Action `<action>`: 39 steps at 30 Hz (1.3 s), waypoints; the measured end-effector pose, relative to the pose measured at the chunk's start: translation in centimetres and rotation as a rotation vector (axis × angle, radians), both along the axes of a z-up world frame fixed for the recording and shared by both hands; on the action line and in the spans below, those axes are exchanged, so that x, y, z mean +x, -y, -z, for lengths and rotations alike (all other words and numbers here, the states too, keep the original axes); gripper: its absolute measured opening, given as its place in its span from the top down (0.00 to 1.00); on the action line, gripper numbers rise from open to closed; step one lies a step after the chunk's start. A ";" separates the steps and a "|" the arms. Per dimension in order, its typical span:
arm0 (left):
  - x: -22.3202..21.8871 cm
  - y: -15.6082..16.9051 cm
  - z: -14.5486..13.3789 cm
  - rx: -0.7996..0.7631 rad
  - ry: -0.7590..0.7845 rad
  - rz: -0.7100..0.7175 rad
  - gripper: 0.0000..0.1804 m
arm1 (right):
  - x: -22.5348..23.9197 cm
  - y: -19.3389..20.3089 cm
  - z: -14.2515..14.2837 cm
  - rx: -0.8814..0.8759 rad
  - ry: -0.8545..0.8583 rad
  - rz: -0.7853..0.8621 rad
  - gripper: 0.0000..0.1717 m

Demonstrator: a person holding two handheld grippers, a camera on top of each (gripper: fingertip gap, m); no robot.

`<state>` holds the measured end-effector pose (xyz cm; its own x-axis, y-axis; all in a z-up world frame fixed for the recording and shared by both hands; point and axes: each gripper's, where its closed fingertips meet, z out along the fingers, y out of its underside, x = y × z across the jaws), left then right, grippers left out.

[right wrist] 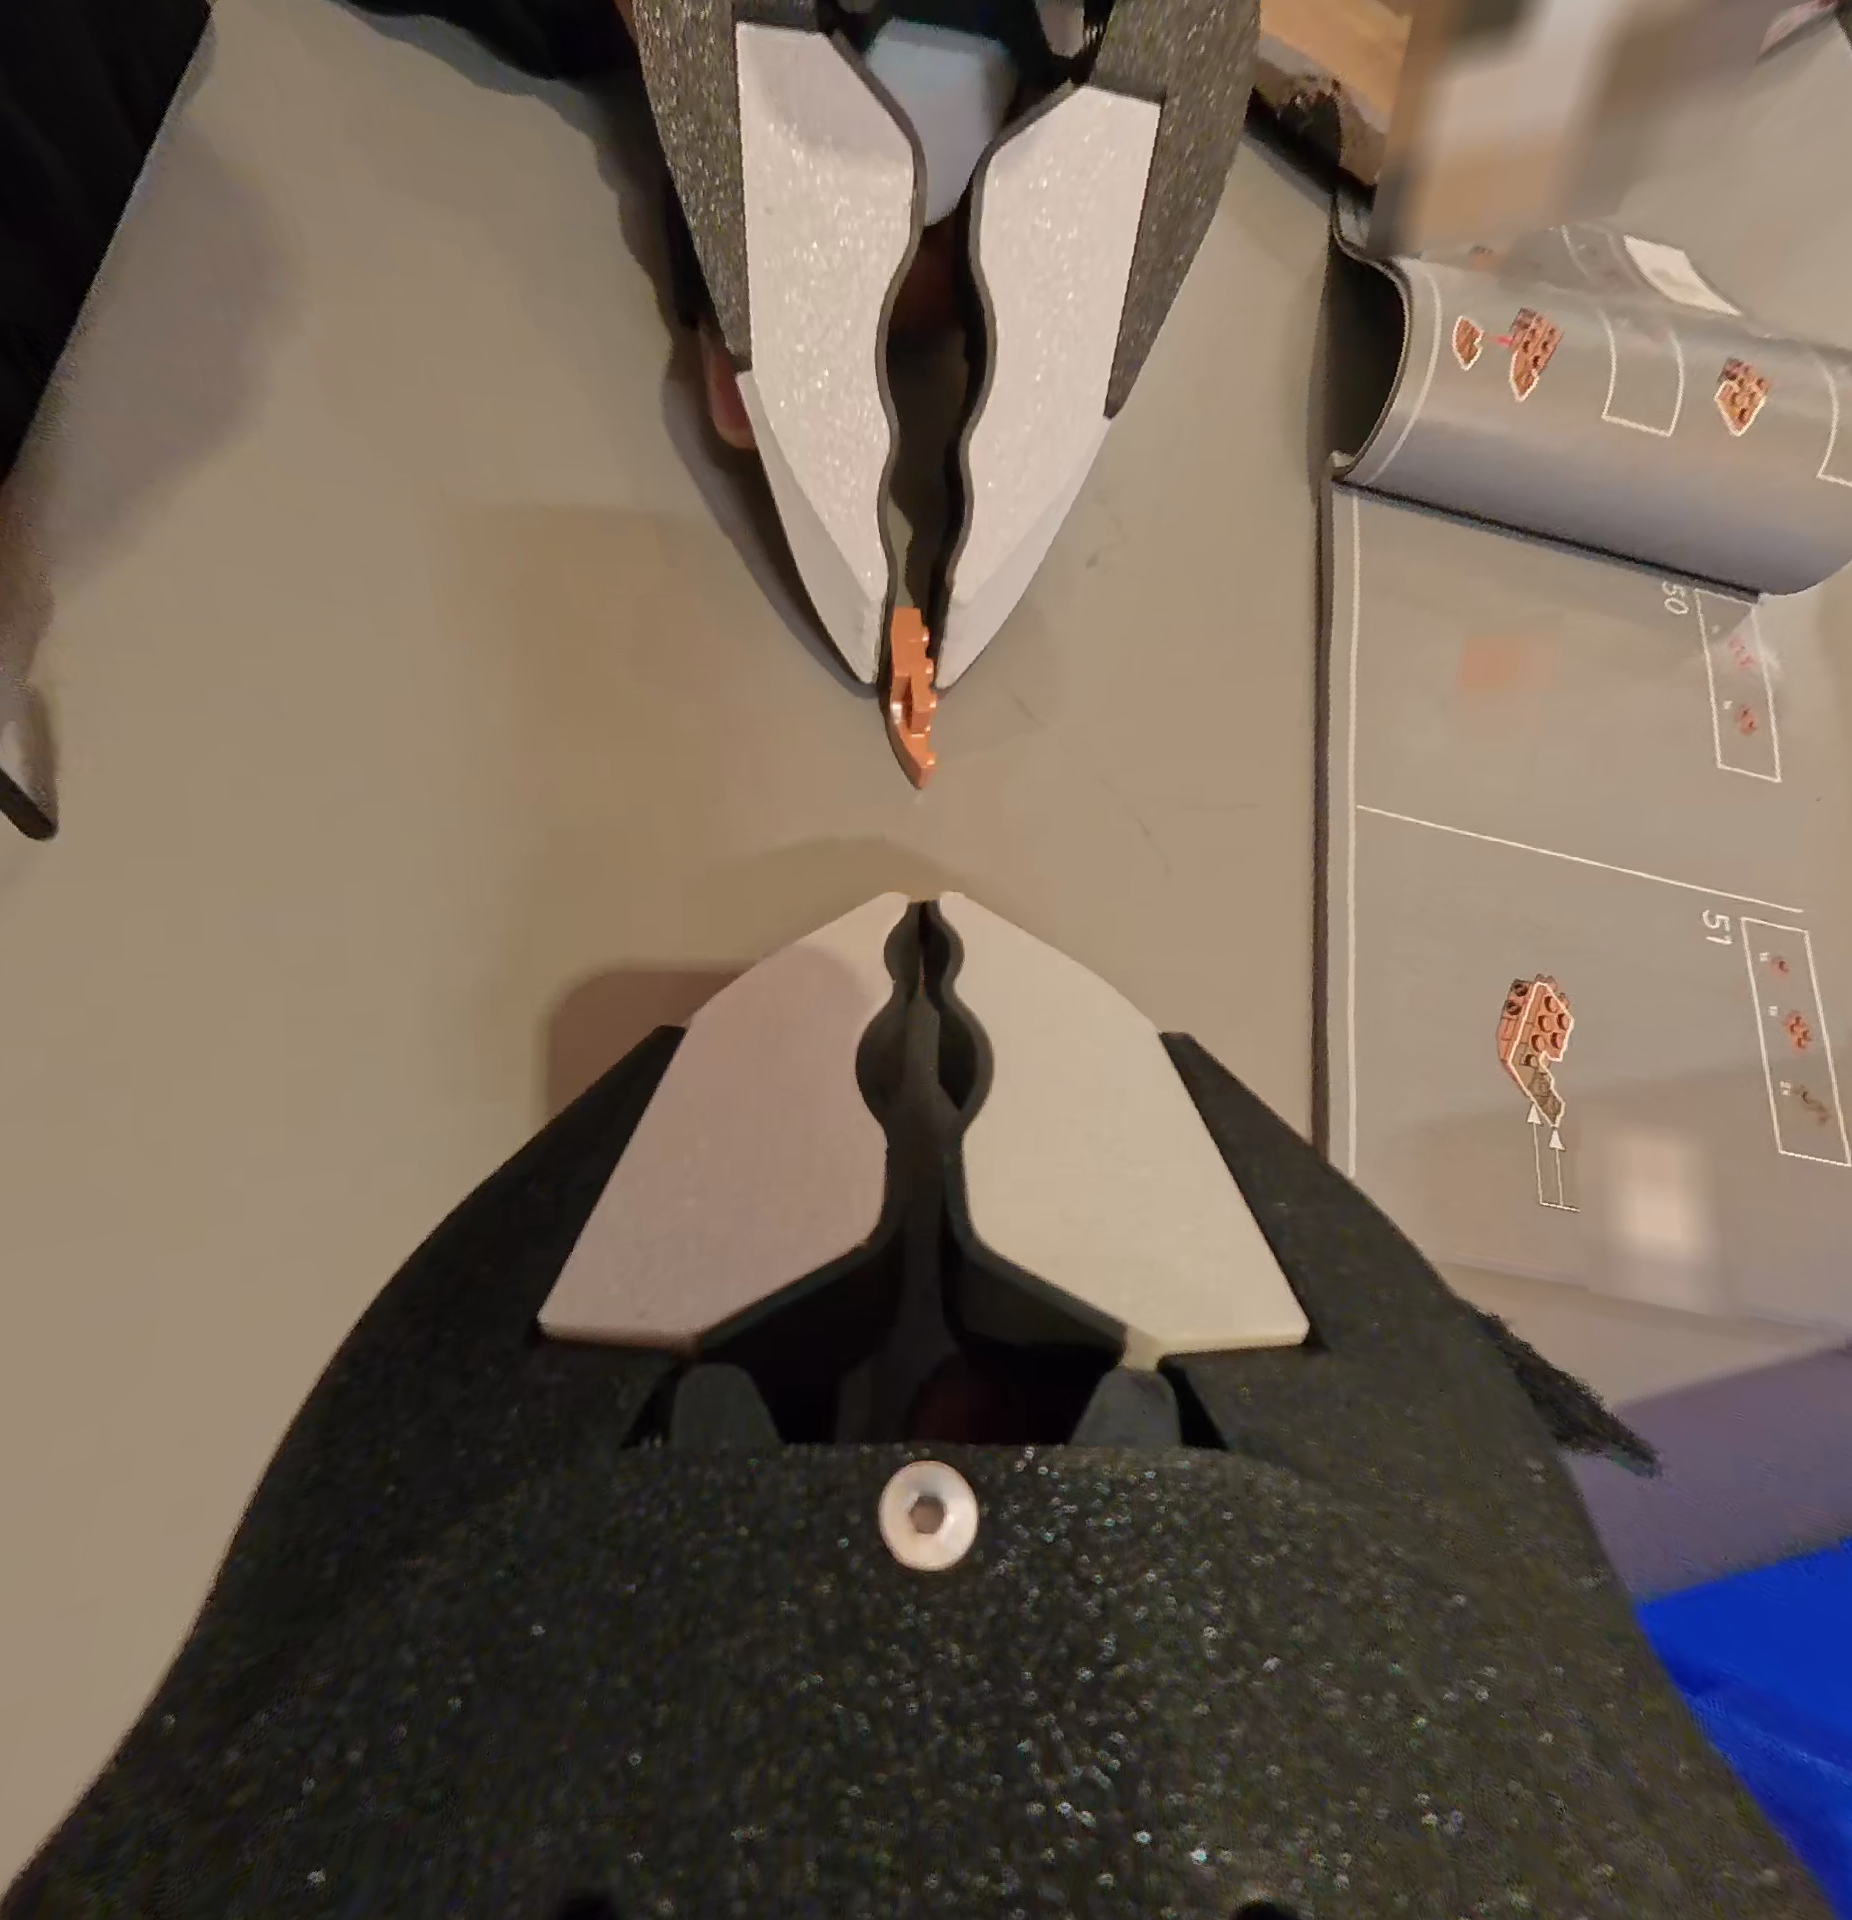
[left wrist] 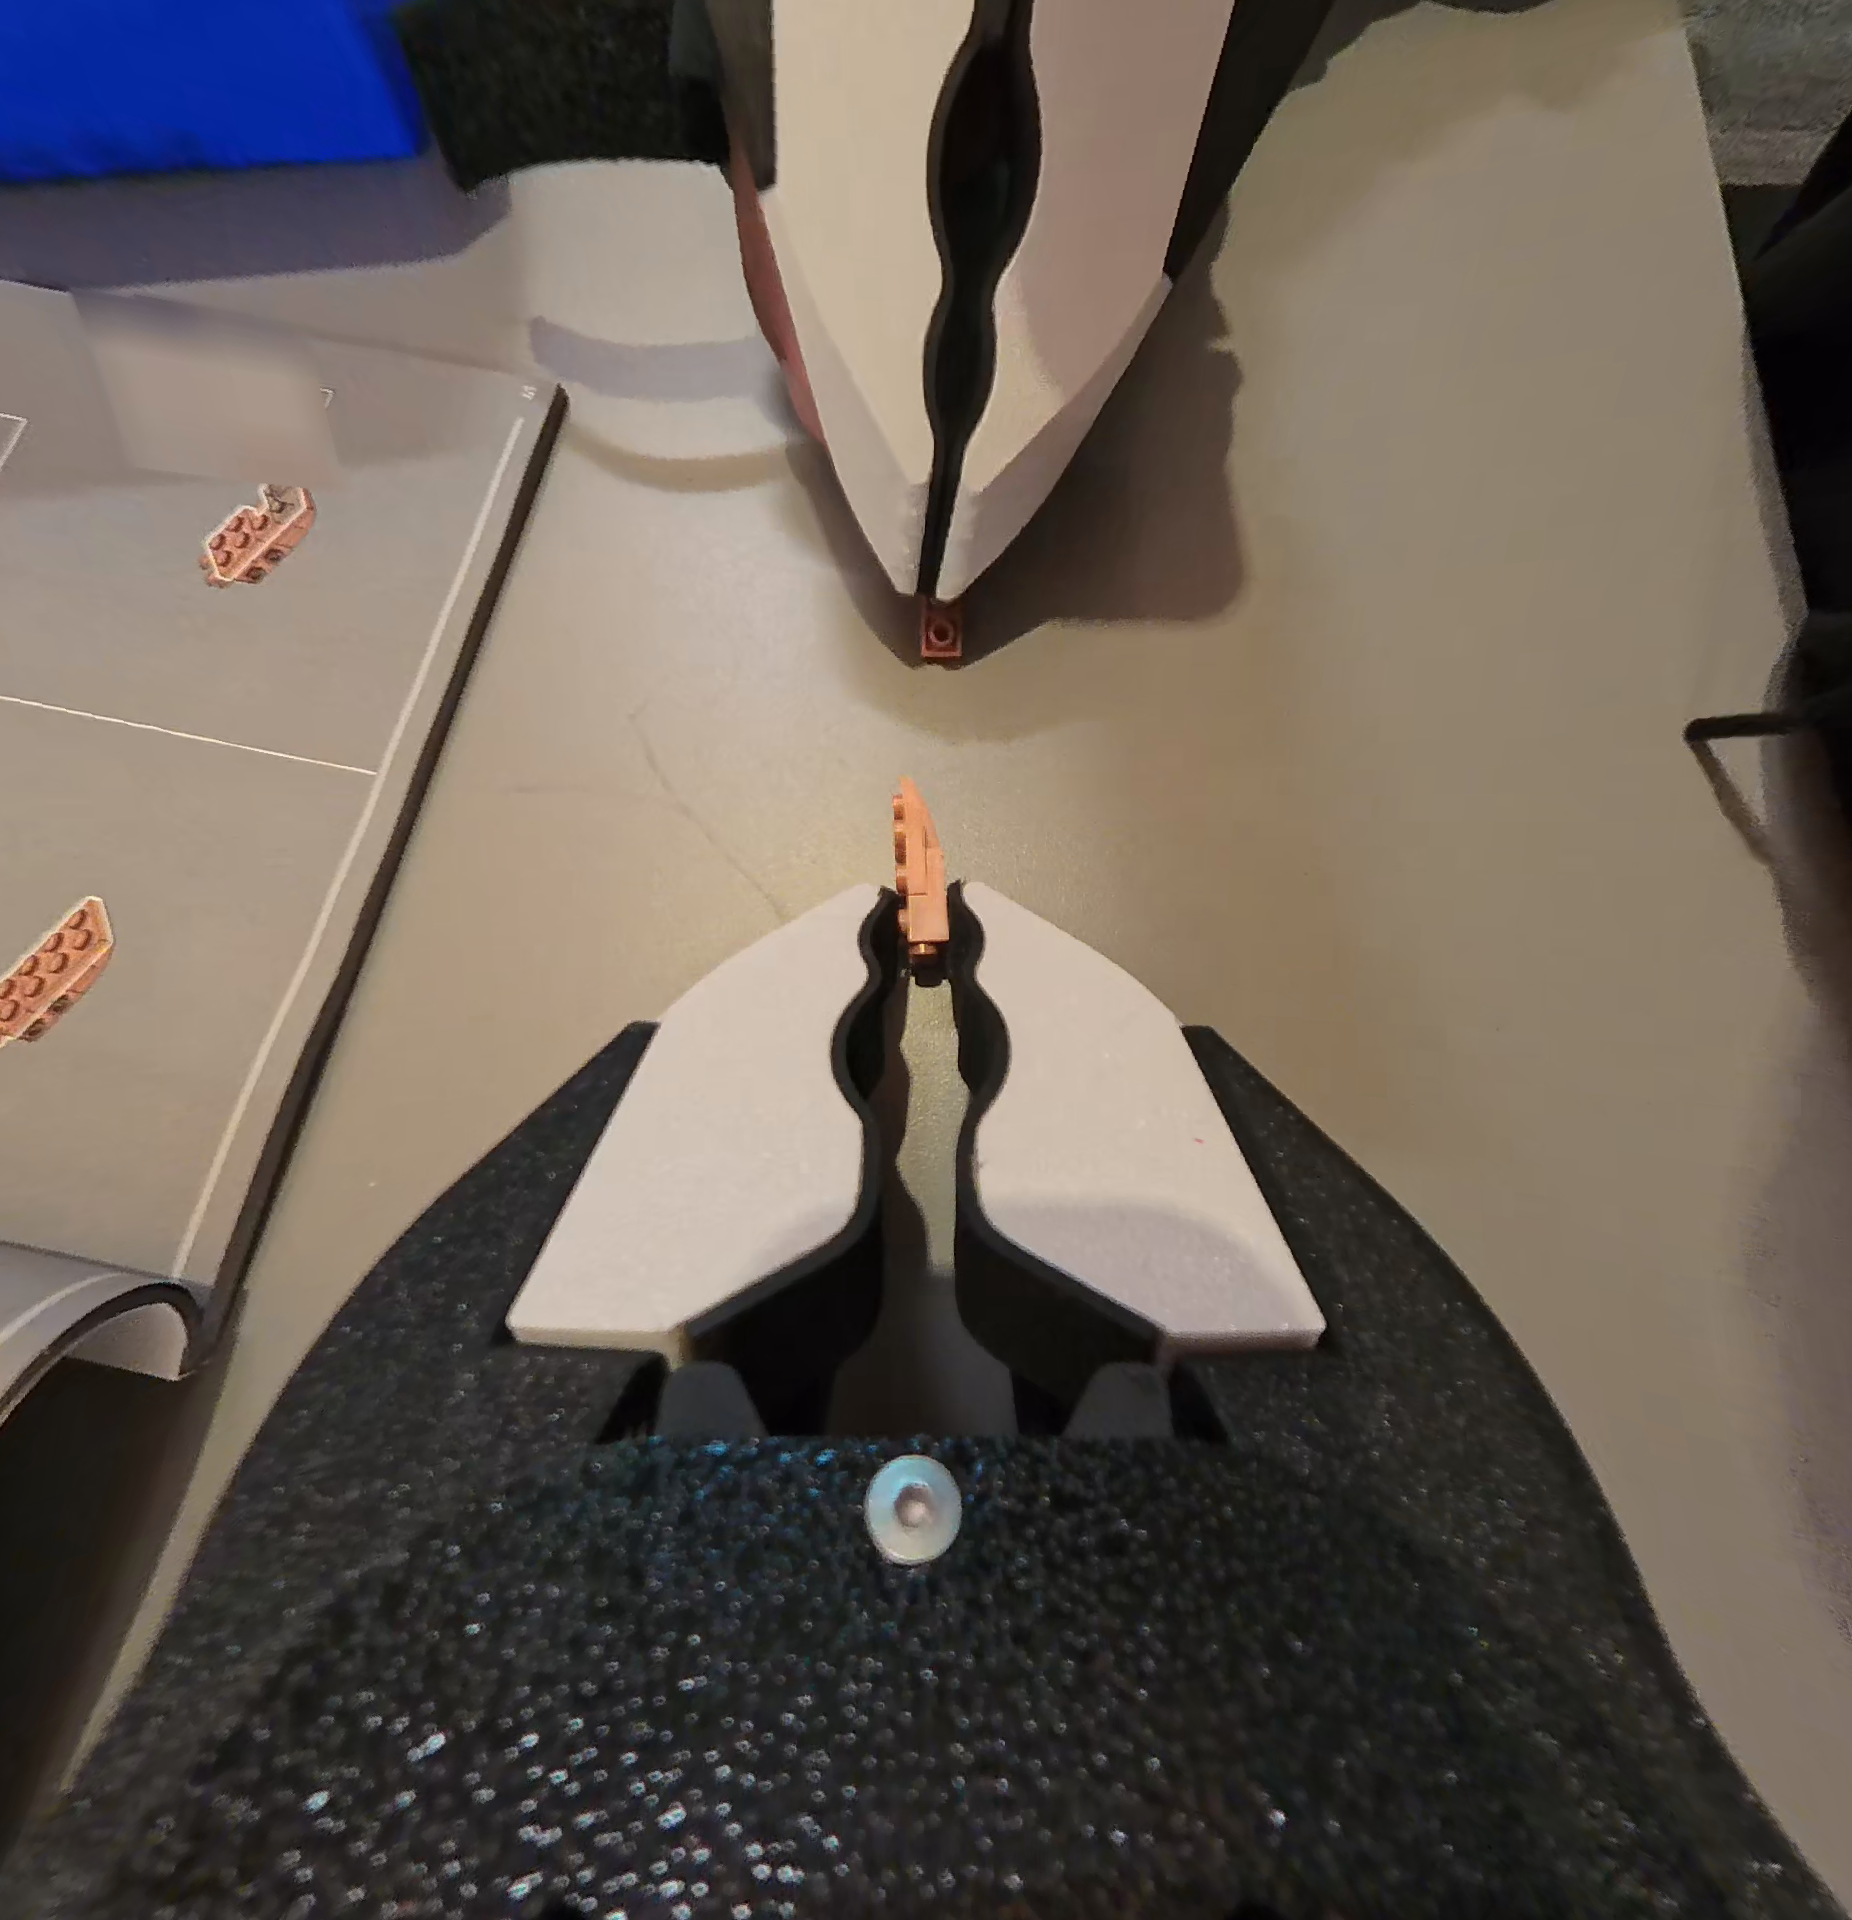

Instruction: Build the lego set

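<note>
Both grippers are built alike: the left gripper (left wrist: 922,914) and the right gripper (right wrist: 924,906) each have a coarse, speckled black body, a single silver screw (left wrist: 911,1509) set in its middle, and two pale grey fingers (left wrist: 756,1101) lined with wavy black pads (right wrist: 906,1039).

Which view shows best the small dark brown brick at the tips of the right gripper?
The left wrist view: the dark brown brick faces the camera below the closed tips of the right gripper. In the right wrist view, that gripper appears closed, but its own fingers hide the brick.
</note>
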<state>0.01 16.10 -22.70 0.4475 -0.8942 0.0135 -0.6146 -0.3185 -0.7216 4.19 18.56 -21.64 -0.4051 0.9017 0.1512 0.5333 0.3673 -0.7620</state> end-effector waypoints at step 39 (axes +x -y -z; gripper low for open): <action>-0.7 -2.6 -5.9 0.366 0.225 -0.080 0.84 | -1.6 -0.9 -4.4 -0.007 -0.317 0.128 1.00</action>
<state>-0.71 18.69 -16.82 0.5374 -0.8210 -0.1928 -0.4130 -0.0570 -0.9089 2.62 19.49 -17.20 -0.2224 0.9436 0.2454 0.3114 0.3072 -0.8992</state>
